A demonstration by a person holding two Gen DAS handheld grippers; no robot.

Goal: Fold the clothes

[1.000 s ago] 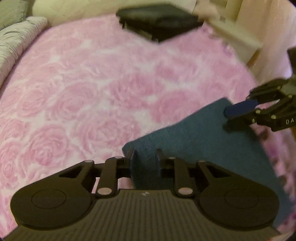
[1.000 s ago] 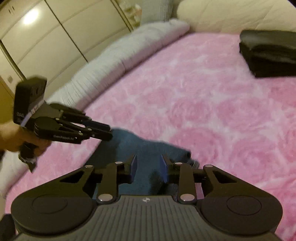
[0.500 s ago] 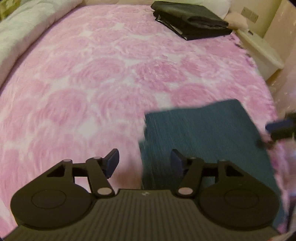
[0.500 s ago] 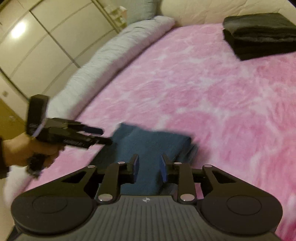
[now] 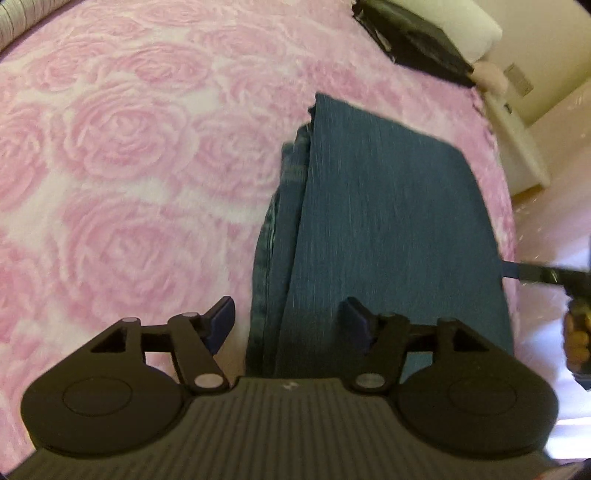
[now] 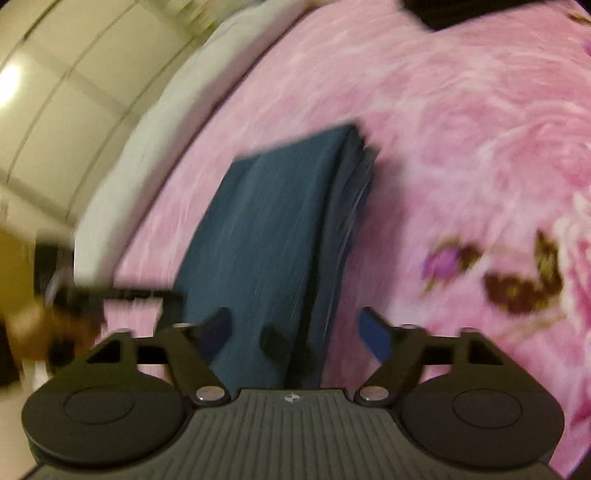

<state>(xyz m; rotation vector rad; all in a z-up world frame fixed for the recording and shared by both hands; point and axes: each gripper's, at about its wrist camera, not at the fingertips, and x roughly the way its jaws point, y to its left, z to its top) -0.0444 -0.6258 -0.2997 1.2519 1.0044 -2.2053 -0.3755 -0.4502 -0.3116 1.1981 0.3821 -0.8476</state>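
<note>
— Both of your grippers are letting go at once. Start at the left: your left gripper (image 5: 290,325) points steeply down at the pink rose-patterned blanket (image 5: 122,147), and its jaws are opening. One blue pad (image 5: 221,323) hangs over bare blanket, the other over cloth. Neither presses on anything.

— What lies between them?

— The stacked left edge of the folded blue garment (image 5: 384,229). You can see several layers stepping out along that side, while the top face is flat and smooth. It lies on the blanket near the bed's right edge.

— And further right in that view?

— A folded dark garment (image 5: 417,44) sits well apart at the far end of the bed, beside a cream pillow (image 5: 469,29). At the right border your right gripper's tip (image 5: 532,273) is just beside the blue garment's edge; contact I cannot tell.

— Now the right wrist view.

— Blurred. At its left border a hand (image 6: 44,325) carries the left gripper, dark and smeared, close to the blue garment's near corner. Your right gripper (image 6: 299,332) is opening wide; the garment's near end lies between its fingers, unpinched. To the right is only pink blanket, with a brown and purple flower print (image 6: 517,280).
</note>
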